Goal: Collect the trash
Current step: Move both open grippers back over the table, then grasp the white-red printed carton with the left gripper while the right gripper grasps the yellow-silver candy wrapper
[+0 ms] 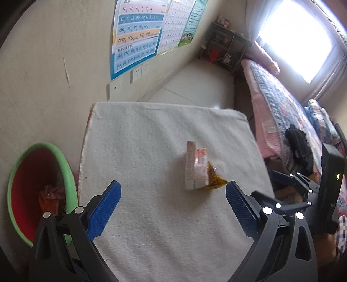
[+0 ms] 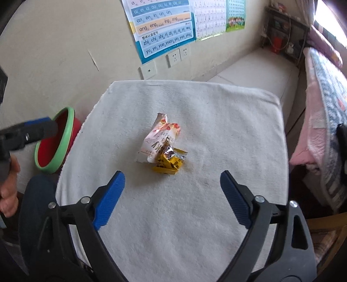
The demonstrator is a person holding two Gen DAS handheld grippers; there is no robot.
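Both the left gripper (image 1: 173,191) and right gripper (image 2: 172,177) were held released, empty, angled down over the wrappers (image 2: 161,144) on the worktop (image 2: 216,121).

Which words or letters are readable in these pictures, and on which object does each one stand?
"an en in un ün" – blue pinyin poster
"ang eng ing ong" – same poster
"zhi chi shi ri zi ci si yi wu" – same poster
"yu ye yue yuan yin yun ying" – same poster
Pink wrapper, yellow wrapper, white chart: print unreadable.
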